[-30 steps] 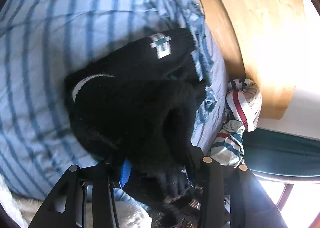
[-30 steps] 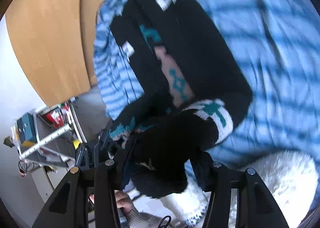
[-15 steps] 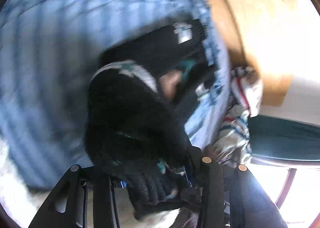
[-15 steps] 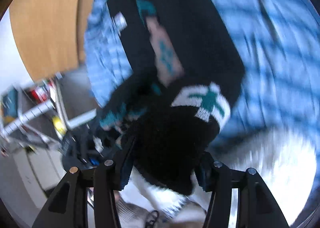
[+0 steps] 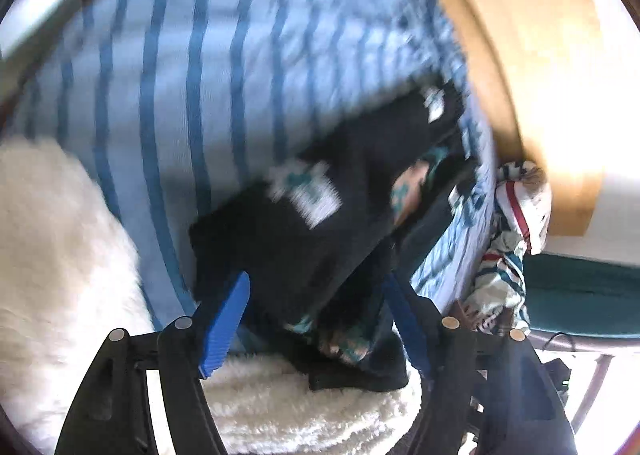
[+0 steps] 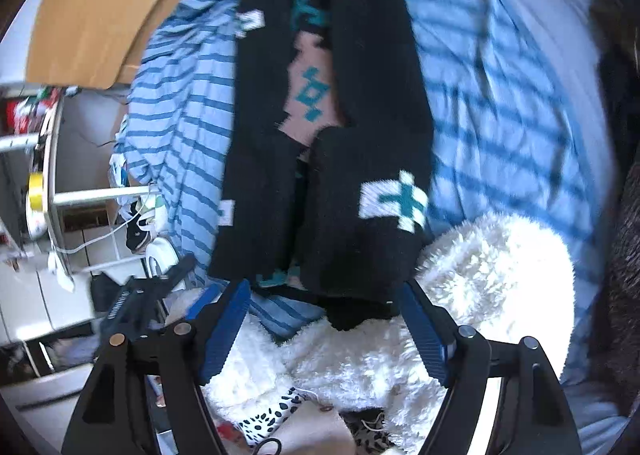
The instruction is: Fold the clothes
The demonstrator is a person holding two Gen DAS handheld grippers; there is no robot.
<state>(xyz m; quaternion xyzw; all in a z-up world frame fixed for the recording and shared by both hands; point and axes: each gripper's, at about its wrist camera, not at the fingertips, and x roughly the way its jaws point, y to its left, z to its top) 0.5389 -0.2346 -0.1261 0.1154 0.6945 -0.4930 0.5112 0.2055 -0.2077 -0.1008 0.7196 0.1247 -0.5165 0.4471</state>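
**On the striped bed: a soft knit**

Across the blue-striped bed sheet (image 6: pixel 500 67), the thick black knitted sweater with teal-and-white motifs (image 6: pixel 360 95) is lying bunched, looking soft and floppy. Both grippers, left (image 5: pixel 320 319) and right (image 6: pixel 324 327), are gaping empty; its near hem looks the best hold.

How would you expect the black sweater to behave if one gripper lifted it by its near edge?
The sweater would likely droop: it looks a soft knit, folded in limp layers. Its folds may slide open, since nothing pins them. It should grip well, being fuzzy.
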